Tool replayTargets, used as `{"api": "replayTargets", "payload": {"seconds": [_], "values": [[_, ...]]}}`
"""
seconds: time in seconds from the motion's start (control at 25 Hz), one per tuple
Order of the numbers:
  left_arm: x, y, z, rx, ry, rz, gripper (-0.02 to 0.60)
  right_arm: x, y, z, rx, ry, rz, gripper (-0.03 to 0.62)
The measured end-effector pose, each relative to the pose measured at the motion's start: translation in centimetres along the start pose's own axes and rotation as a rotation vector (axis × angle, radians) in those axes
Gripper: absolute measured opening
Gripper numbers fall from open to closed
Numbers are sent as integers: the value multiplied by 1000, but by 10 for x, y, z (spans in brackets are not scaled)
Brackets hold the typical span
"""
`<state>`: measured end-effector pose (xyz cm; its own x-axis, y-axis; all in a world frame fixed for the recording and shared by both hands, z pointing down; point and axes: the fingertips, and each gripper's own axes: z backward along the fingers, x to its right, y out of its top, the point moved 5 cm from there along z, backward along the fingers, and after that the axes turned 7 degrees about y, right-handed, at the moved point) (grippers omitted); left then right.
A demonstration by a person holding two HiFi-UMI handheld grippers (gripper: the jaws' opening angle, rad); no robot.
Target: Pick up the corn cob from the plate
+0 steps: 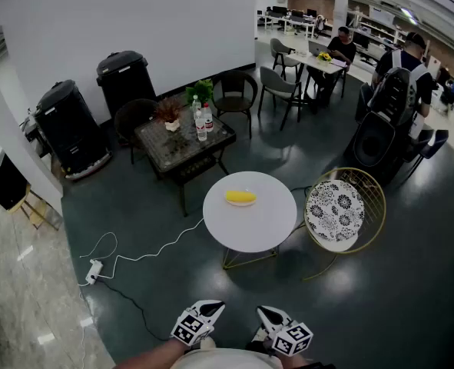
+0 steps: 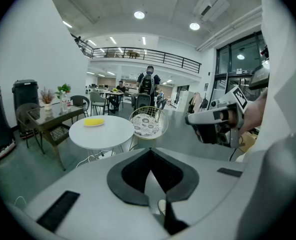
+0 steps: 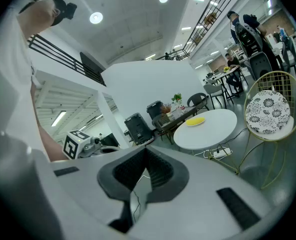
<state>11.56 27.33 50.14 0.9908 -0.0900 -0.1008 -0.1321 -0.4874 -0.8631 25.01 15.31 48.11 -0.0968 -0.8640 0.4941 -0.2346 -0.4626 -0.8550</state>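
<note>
A yellow corn cob [image 1: 240, 197] lies on the far left part of a round white table [image 1: 251, 225]. Its plate is white and hard to tell from the tabletop. My left gripper [image 1: 198, 321] and right gripper [image 1: 284, 330] are held close to my body at the bottom edge, well short of the table. Both have their jaws together with nothing between them. The left gripper view shows its shut jaws [image 2: 150, 154] and the cob [image 2: 93, 121] far ahead. In the right gripper view the jaws [image 3: 146, 153] are also shut, the cob [image 3: 195, 120] distant.
A gold wire chair with a patterned cushion [image 1: 336, 210] stands right of the table. Behind the table is a glass-topped table [image 1: 184, 138] with bottles and plants. Two black bins [image 1: 69, 125] stand by the wall. A power strip and cable [image 1: 94, 269] lie on the floor at left. People [image 1: 399, 75] are at the back right.
</note>
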Motion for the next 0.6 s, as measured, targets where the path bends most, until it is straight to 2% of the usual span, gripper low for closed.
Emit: {"api": "replayTargets", "payload": {"seconds": [0.2,0.4,0.6], "values": [[-14,-26,66,33,1,30,8,-62,-25,-16,46,-23,-28,6],[-26,-48,102,55,16,44,8,-89,-40,-25,77,-47,-15,8],[-39,-51,121,83,18,42,8,-107,-36,-42,76,-39,27,8]]}}
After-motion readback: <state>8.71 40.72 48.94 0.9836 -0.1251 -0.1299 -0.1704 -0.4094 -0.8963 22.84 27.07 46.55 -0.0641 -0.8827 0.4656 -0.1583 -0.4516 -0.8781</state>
